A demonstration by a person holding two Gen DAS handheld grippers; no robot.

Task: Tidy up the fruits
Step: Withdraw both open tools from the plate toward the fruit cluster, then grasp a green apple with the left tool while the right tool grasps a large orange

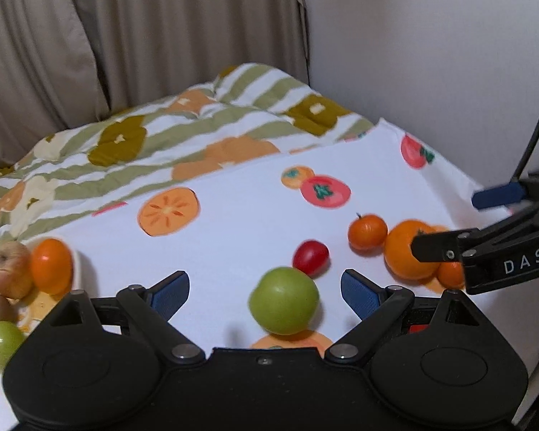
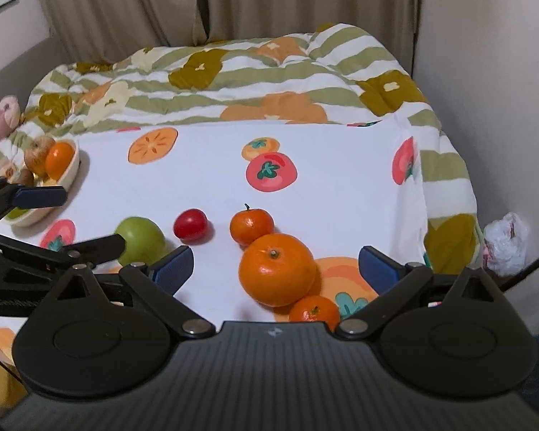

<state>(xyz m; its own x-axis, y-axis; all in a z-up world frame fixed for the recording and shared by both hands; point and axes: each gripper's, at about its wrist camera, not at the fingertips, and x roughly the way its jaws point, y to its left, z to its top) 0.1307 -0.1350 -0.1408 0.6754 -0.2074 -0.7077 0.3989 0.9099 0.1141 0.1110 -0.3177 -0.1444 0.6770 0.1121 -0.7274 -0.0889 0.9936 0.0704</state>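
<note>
Five loose fruits lie on the fruit-print cloth [image 2: 204, 179]: one green apple [image 1: 284, 300], one red tomato [image 1: 310, 256] and three oranges [image 2: 276, 274]. The left hand-held gripper [image 1: 266, 289] and right hand-held gripper [image 2: 275, 264] hover with jaws wide apart, empty. A bowl [image 2: 72, 168] holds more.

The bowl [image 1: 78, 269] is cut off at the left edge; a small orange [image 2: 314, 311] is half hidden.

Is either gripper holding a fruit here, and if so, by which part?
Nothing is held. The left gripper is open around the green fruit without touching it; the right gripper is open over the large orange.
</note>
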